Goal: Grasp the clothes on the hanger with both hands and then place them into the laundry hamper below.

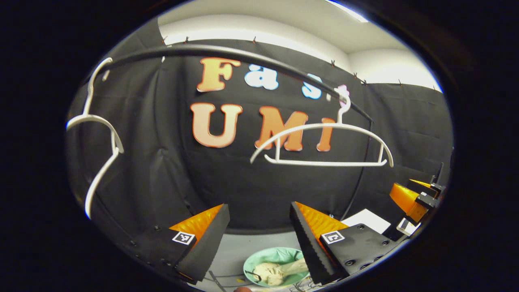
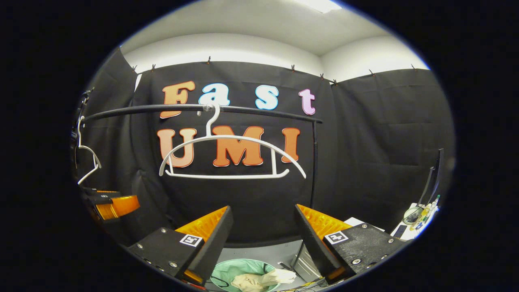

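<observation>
**Garment down in the hamper, both tongs empty**

Black cloth walls close the booth on the far side and the right, with a pale ceiling above. A dark rail [image 2: 194, 108] runs across in front of the cloth. A white hanger [image 2: 231, 156] hangs from it, bare, nothing draped on its bar. A second white hanger [image 1: 99, 134] sits at the far left end of the rail, also bare.

Left gripper [image 1: 259, 239]: jaws spread wide, nothing between them. Right gripper [image 2: 263, 239]: the same, wide apart and empty. Each gripper also appears at the edge of the other's view, so the two are held side by side, near each other.

Laundry hamper [image 2: 227, 269] sits low and near, below both grippers, its pale green lining showing. The clothes [image 2: 263, 279] lie inside: a cream, soft, crumpled bundle. One loose end reaches toward the right rim, and whether it rests on the rim or hangs over cannot be told. I judge the placing essentially done.

Risks from here:
- The loose end could drag the garment over the edge if a finger catches it while pulling away.
- Lifting the grippers carelessly could knock the bare hanger off the rail.
- Cables near the hamper's foot could snag a low-moving gripper.
</observation>
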A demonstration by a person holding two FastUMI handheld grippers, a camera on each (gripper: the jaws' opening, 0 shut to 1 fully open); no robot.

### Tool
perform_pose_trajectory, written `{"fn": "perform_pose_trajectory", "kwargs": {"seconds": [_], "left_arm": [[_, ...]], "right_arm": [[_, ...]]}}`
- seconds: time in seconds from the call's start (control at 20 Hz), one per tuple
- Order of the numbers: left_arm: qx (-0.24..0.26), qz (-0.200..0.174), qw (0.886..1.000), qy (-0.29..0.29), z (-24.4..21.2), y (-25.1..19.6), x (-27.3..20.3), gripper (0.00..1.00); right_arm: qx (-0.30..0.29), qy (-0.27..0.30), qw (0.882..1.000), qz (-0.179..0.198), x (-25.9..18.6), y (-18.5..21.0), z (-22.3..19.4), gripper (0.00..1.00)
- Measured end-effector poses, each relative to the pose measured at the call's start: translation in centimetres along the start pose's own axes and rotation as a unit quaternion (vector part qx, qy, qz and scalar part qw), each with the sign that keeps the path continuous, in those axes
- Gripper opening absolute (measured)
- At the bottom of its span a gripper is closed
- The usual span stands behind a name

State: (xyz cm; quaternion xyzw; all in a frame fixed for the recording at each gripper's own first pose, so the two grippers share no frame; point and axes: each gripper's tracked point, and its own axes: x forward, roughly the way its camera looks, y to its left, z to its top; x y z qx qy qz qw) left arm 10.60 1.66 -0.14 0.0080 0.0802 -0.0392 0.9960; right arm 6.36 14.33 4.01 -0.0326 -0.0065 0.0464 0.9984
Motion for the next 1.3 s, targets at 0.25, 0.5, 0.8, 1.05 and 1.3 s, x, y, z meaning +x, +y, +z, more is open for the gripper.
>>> {"fn": "perform_pose_trajectory", "kwargs": {"seconds": [0.25,0.5,0.8,1.05,1.3], "left_arm": [[0.018,0.012,0.999,-0.038,1.5,0.4,-0.8,0.94],[0.017,0.011,0.999,-0.033,1.1,0.5,-0.7,0.95],[0.015,0.009,0.999,-0.034,1.2,0.3,-0.8,0.95],[0.015,0.013,0.999,-0.033,1.2,0.4,-0.4,0.98],[0.013,0.017,0.999,-0.034,1.3,0.6,-0.1,0.95]], "right_arm": [[0.002,-0.002,1.000,0.004,-0.2,0.1,-0.2,0.94],[0.000,-0.002,1.000,0.006,-0.2,0.2,-0.3,0.94],[0.008,0.002,1.000,0.008,-0.2,0.0,-0.9,0.94],[0.011,0.001,1.000,0.008,0.2,-0.2,-0.9,0.94],[0.014,0.003,1.000,0.008,0.7,-0.4,-1.1,0.94]]}}
